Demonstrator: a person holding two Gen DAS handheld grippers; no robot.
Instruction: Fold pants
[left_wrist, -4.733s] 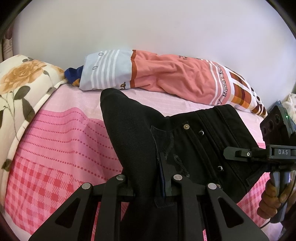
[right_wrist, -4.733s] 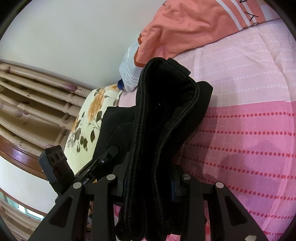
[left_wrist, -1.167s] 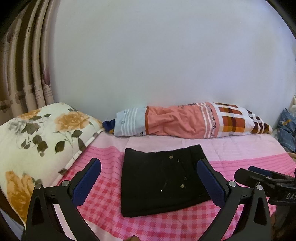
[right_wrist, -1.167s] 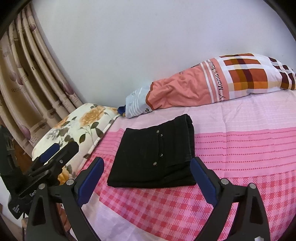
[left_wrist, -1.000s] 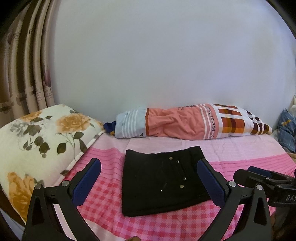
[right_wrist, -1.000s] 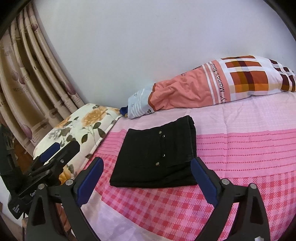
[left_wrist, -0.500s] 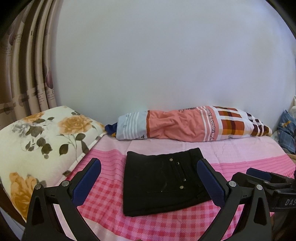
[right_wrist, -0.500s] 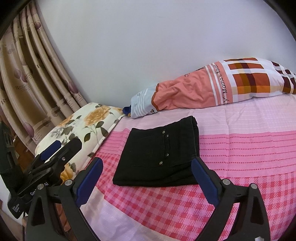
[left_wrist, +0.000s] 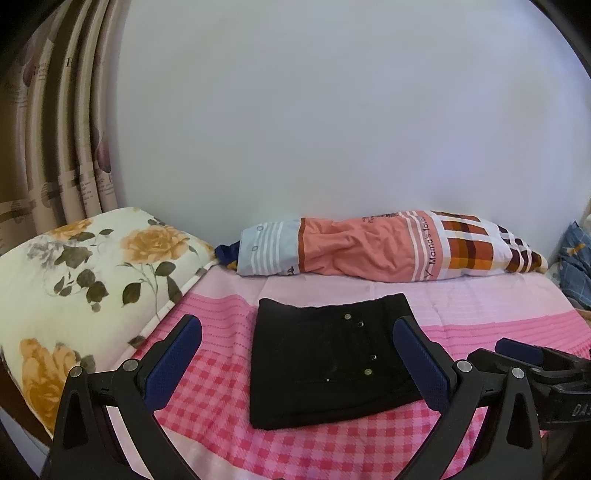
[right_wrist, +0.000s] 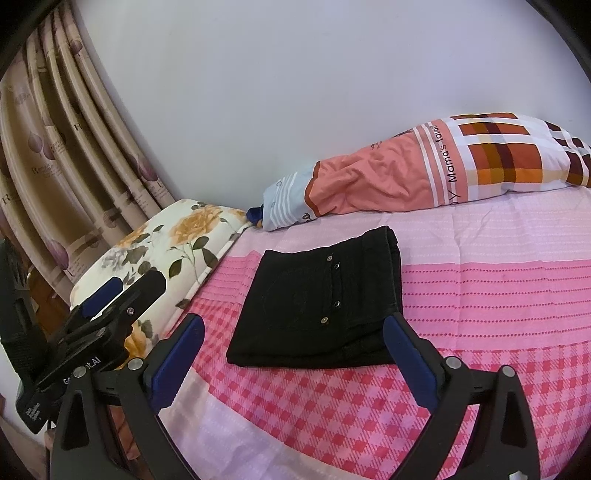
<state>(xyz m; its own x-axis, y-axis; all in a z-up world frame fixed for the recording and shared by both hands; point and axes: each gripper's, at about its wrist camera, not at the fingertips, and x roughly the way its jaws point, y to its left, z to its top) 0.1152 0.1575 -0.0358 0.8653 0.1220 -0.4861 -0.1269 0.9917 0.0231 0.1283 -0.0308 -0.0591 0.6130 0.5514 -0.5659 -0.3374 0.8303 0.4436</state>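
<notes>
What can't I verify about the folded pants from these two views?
- Pants underside and inner layers: hidden by the top fold in both views.
- Right edge: partly covered by the left tongs' right finger in the left view.
- Near right corner: behind the right tongs' finger in the right view.
- Blue cloth: cut off by the left view's edge.
</notes>
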